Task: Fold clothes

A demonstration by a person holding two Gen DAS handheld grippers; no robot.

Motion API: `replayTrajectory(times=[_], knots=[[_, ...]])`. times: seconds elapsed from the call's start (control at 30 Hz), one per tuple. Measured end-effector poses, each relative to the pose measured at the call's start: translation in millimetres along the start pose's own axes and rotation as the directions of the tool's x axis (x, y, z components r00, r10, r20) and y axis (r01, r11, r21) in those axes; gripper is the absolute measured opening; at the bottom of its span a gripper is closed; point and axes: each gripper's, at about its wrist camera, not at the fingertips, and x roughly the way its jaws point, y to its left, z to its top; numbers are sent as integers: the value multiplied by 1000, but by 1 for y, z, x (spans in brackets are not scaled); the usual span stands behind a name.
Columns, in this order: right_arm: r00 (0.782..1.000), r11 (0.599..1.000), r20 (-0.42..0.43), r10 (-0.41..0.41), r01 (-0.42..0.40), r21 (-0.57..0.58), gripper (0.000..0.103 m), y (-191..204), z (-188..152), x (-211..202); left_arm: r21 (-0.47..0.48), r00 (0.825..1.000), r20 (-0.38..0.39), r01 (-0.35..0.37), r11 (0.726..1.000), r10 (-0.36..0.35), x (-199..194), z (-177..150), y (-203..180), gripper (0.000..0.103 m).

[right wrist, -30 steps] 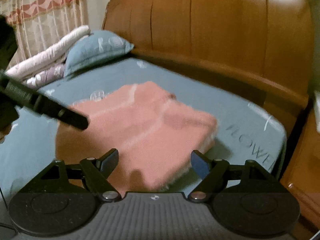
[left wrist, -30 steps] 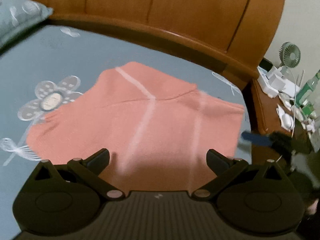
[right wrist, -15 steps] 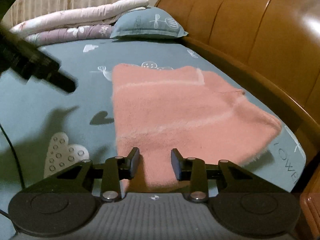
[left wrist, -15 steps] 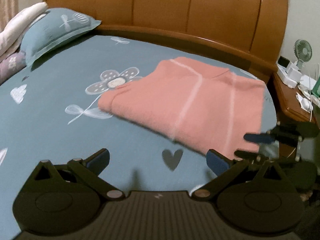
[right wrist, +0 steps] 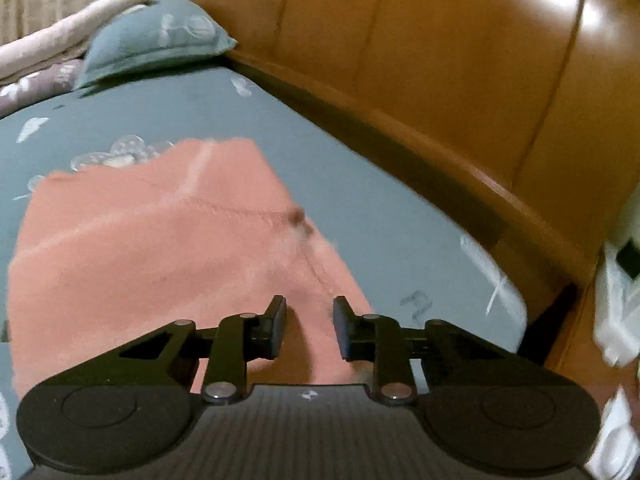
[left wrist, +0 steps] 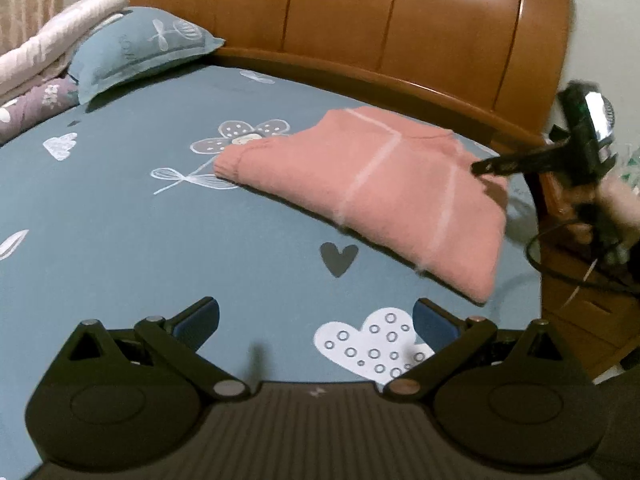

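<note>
Garment: one folded salmon-pink sweater [left wrist: 372, 184] with pale stripes, lying flat on the bed near the headboard edge and the right-hand side edge.
Carrier: one bed with a blue-grey printed sheet [left wrist: 160, 248]; wooden headboard [left wrist: 400, 28] runs along its far edge.
Open room: broad bare sheet from the sweater's near edge to the foot side and toward the pillow corner; a narrow strip of sheet between sweater and headboard.
Left gripper [left wrist: 316, 320]: spread wide over bare sheet, nothing between the fingers, well short of the sweater.
Right gripper [right wrist: 310, 328]: jaws narrowed, having just been closing; a gap remains; sweater fabric lies beneath and between the fingers, and a pinch cannot be confirmed.
Count: one sweater, two grippers, one blue pillow [left wrist: 144, 48], a roll of folded quilts [left wrist: 44, 64] in the far left corner.
Left view only: the right gripper's fingers [left wrist: 496, 165] reaching over the sweater's right edge, the hand [left wrist: 608, 208] holding it, heart and flower prints.
Right view only: a stitched seam [right wrist: 240, 216] across the sweater, white clutter [right wrist: 616, 300] beyond the bed's right edge.
</note>
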Motion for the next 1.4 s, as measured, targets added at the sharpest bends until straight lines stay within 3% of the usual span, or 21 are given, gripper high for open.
replayTrajectory(times=[0.17, 0.23, 0.33, 0.47, 0.57, 0.67, 0.8, 0.97, 1.13, 1.23, 1.4], knots=[[991, 992, 86, 101, -94, -88, 31, 27, 40, -15, -23, 999, 23, -35, 999, 35, 0, 0, 4, 102], [994, 986, 65, 90, -79, -147, 32, 38, 45, 5, -32, 998, 38, -47, 998, 48, -3, 0, 4, 102], [998, 985, -47, 48, -55, -166, 32, 35, 41, 45, -49, 997, 52, -56, 997, 59, -8, -1, 4, 102], [994, 986, -36, 102, -106, -132, 34, 34, 51, 37, -57, 996, 69, -59, 997, 63, -21, -6, 6, 102], [986, 971, -17, 168, -169, -167, 37, 55, 71, 40, -79, 991, 67, -109, 991, 114, -26, -8, 6, 102], [977, 961, -49, 205, -211, -181, 40, 74, 82, 64, -91, 985, 71, -148, 985, 155, -35, -12, 6, 102], [975, 968, -73, 209, -217, -122, 65, 75, 85, 87, -88, 974, 68, -211, 974, 217, -43, -18, 7, 102], [972, 976, -99, 212, -215, -24, 68, 58, 81, 68, -57, 950, 108, -289, 956, 294, -51, -16, 7, 102], [967, 973, -122, 223, -229, -33, 78, 64, 50, 15, -35, 962, 126, -239, 970, 242, -52, -11, 6, 102], [961, 971, -160, 226, -235, -37, 90, 77, 29, -18, -32, 977, 108, -181, 983, 184, -50, -10, 6, 102], [960, 978, -201, 197, -207, -30, 95, 98, -5, -68, -33, 993, 55, -103, 994, 105, -47, -14, 8, 102]])
